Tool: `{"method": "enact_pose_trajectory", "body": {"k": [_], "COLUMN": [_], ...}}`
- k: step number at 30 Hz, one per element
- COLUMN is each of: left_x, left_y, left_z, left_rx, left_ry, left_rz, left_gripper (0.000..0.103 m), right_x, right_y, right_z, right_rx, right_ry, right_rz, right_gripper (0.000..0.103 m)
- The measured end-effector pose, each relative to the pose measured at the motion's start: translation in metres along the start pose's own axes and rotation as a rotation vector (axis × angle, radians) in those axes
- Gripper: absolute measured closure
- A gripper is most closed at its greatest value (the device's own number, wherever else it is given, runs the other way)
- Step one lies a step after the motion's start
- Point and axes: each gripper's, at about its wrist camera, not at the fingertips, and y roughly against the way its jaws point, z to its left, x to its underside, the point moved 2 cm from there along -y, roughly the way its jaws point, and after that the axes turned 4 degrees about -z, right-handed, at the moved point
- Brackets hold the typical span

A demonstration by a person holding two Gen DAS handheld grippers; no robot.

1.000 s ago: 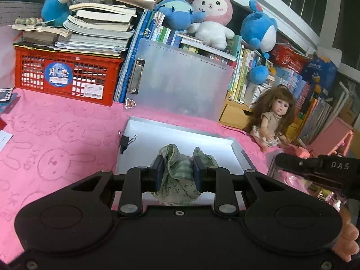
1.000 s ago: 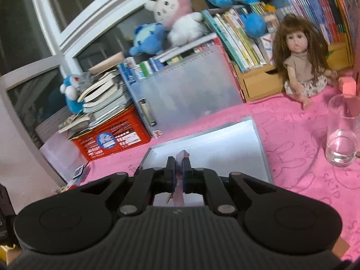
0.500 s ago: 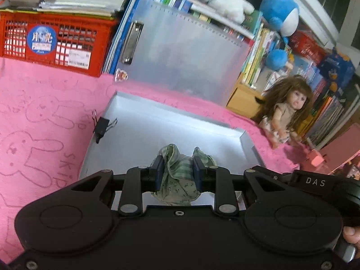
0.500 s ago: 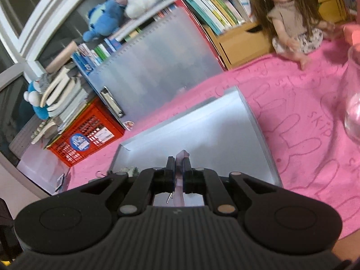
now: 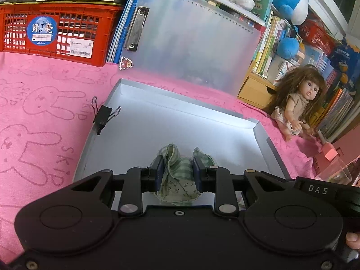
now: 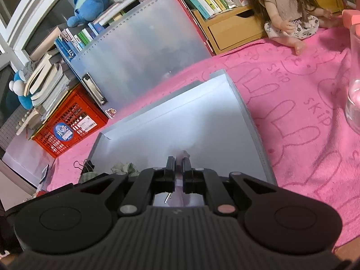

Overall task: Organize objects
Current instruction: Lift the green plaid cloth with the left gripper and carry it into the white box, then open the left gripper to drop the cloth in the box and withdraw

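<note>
My left gripper (image 5: 177, 168) is shut on a bunched green striped cloth (image 5: 180, 180) and holds it over the near part of a shallow grey tray (image 5: 180, 117) on the pink rabbit-print cloth. My right gripper (image 6: 178, 165) is shut on a thin pale pink object (image 6: 180, 157) over the same tray (image 6: 180, 121); what the object is I cannot tell. A black binder clip (image 5: 102, 117) is clipped on the tray's left rim. The green cloth also shows in the right wrist view (image 6: 124, 168), low at the left.
A translucent clipboard (image 5: 191, 42) leans behind the tray. A red crate (image 5: 56, 31) with stacked books stands at back left. A doll (image 5: 299, 103) sits at the right by bookshelves. A clear glass (image 6: 354, 78) stands on the right. Plush toys (image 5: 290, 2) sit on the books.
Both grippers have moved forward and down toward the tray, still holding their objects. The tray now fills more of both views.
</note>
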Motion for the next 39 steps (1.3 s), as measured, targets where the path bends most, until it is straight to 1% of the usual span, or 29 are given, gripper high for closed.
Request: {"method": "enact_pose_trajectory", "body": {"k": [9, 12, 13, 15, 16, 17, 18, 19, 21, 23, 27, 28, 33, 39], "left_x": [0.001, 0.001, 0.001, 0.0, 0.0, -0.001, -0.001, -0.001, -0.001, -0.002, -0.001, 0.0, 0.009, 0.022], "left_y": [-0.001, 0.001, 0.003, 0.006, 0.008, 0.01, 0.013, 0.016, 0.021, 0.028, 0.044, 0.049, 0.075, 0.108], "left_z": [-0.001, -0.003, -0.004, -0.004, -0.005, -0.005, -0.006, -0.007, -0.008, -0.009, -0.01, -0.011, -0.014, -0.01], "left_rx": [0.001, 0.009, 0.012, 0.018, 0.019, 0.02, 0.019, 0.017, 0.012, 0.008, 0.013, 0.017, 0.024, 0.046], "left_ry": [-0.014, -0.024, -0.024, -0.022, -0.024, -0.03, -0.037, -0.045, -0.062, -0.077, -0.1, -0.11, -0.178, -0.195], "left_rz": [-0.003, -0.005, -0.007, -0.014, -0.016, -0.019, -0.023, -0.026, -0.035, -0.044, -0.061, -0.066, -0.094, -0.128], "left_gripper": [0.077, 0.074, 0.07, 0.066, 0.062, 0.06, 0.059, 0.057, 0.053, 0.049, 0.044, 0.041, 0.034, 0.031], "right_x": [0.003, 0.003, 0.003, 0.003, 0.002, 0.002, 0.001, 0.0, -0.001, -0.001, 0.001, 0.002, 0.012, 0.03], "right_y": [-0.003, -0.003, -0.002, 0.001, 0.003, 0.005, 0.007, 0.009, 0.015, 0.021, 0.039, 0.045, 0.073, 0.105], "right_z": [-0.002, -0.001, 0.0, 0.002, 0.002, 0.003, 0.004, 0.005, 0.008, 0.011, 0.018, 0.021, 0.031, 0.043], "right_rx": [0.012, 0.015, 0.02, 0.024, 0.023, 0.022, 0.017, 0.016, 0.014, 0.007, -0.018, -0.024, -0.054, -0.063], "right_ry": [0.005, 0.01, 0.013, 0.023, 0.026, 0.031, 0.038, 0.045, 0.063, 0.082, 0.121, 0.137, 0.21, 0.301], "right_rz": [0.011, 0.007, 0.003, -0.007, -0.012, -0.017, -0.021, -0.026, -0.036, -0.047, -0.075, -0.085, -0.125, -0.179], "right_gripper": [0.095, 0.093, 0.089, 0.088, 0.086, 0.08, 0.077, 0.072, 0.069, 0.062, 0.051, 0.047, 0.042, 0.037]}}
